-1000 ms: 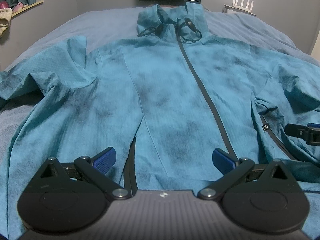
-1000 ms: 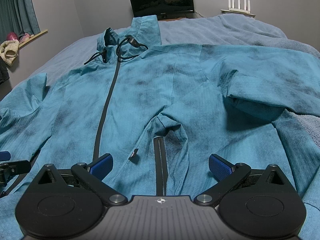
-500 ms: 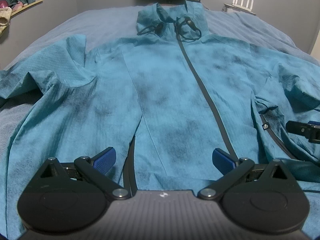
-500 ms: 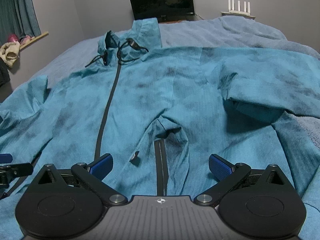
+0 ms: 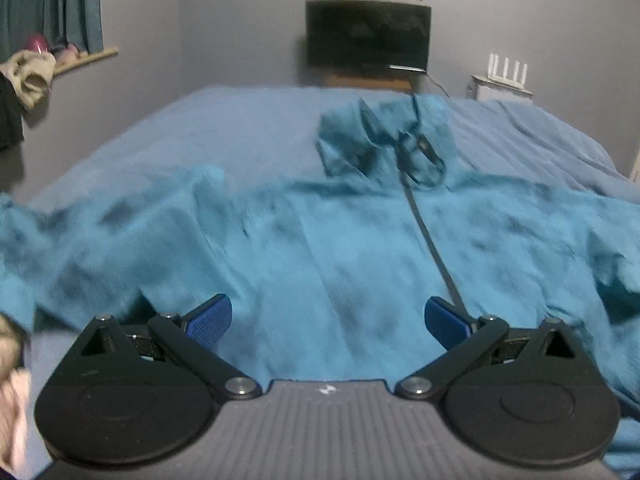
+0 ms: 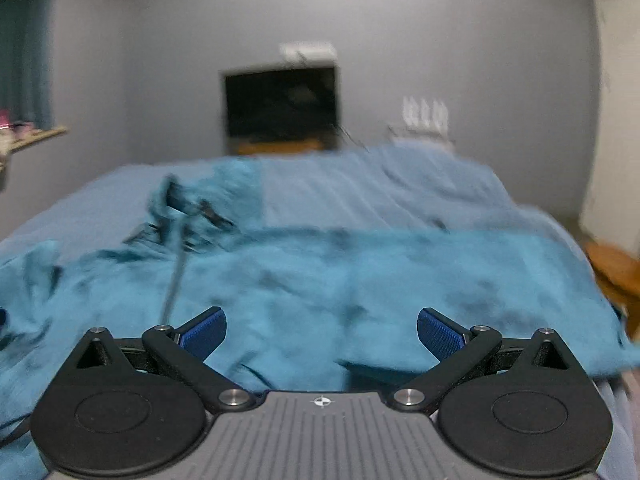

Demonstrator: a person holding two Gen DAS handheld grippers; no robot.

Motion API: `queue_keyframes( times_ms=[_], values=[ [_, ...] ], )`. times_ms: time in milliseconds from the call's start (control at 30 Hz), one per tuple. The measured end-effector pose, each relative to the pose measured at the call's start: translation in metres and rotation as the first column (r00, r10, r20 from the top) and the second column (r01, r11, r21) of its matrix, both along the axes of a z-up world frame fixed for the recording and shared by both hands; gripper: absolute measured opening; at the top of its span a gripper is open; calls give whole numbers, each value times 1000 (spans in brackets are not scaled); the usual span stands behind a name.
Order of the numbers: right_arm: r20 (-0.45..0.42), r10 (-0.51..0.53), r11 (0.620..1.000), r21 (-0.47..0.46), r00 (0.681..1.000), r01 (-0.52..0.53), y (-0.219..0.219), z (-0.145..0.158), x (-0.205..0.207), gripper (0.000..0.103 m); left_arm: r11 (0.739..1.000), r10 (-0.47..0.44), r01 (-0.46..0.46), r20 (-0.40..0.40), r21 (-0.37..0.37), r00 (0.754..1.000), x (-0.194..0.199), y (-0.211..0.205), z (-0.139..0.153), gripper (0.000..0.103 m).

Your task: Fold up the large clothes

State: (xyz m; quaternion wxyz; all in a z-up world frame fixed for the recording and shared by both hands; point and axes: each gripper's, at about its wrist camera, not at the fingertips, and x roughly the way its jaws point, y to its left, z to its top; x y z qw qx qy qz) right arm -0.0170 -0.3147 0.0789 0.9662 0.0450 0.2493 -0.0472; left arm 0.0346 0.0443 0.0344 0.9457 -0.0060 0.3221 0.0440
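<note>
A large teal zip jacket (image 5: 340, 240) lies face up on the blue bed, collar and drawcords (image 5: 416, 152) at the far end, dark zipper running toward me. My left gripper (image 5: 328, 320) stands open low over the hem, nothing between its blue pads. In the right wrist view the same jacket (image 6: 320, 280) is blurred, its collar (image 6: 188, 208) at the left. My right gripper (image 6: 320, 330) is open too, low over the jacket's right side and holding nothing.
Blue bedding (image 5: 200, 132) covers the bed beyond the jacket. A dark screen (image 5: 368, 36) stands on a stand against the far wall, with a white router (image 5: 506, 76) to its right. A window ledge (image 5: 80, 60) holds small items at left. A wooden edge (image 6: 612, 268) shows at right.
Both grippers have tilted up and dropped lower toward the hem, so the far wall fills more of each view. Both views are motion-blurred. Jaws stay open.
</note>
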Motion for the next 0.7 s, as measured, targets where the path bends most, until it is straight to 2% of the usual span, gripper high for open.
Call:
queue_keyframes(
  times_ms=[100,200,267,333,400,500,600,700],
  values=[
    [8,-66,996,67,998,65,-40,-5,2,103,997,-29,28,4,78,1000,15,4,-16,103],
    [4,-161,986,47,987,160,-74,-15,-4,103,988,-59,66,-53,142,997,27,2,-43,103],
    [-43,-223,972,60,974,225,-102,-20,-6,103,988,-78,89,-92,123,993,31,6,-59,103],
    [-68,-278,945,156,958,286,-134,-27,-11,103,991,-103,114,-136,76,985,38,12,-75,103],
    [-92,-350,889,281,932,362,-171,-39,-17,103,990,-125,136,-191,45,974,47,14,-89,103],
    [-112,-473,778,412,874,474,-211,-58,-27,94,989,-129,141,-201,46,971,49,14,-97,103],
    [-153,-561,668,497,814,554,-239,-81,-31,82,989,-138,145,-200,22,970,51,16,-98,103],
    [-200,-595,595,541,778,594,-257,-105,-27,64,990,-135,139,-220,4,966,55,19,-102,103]
  ],
)
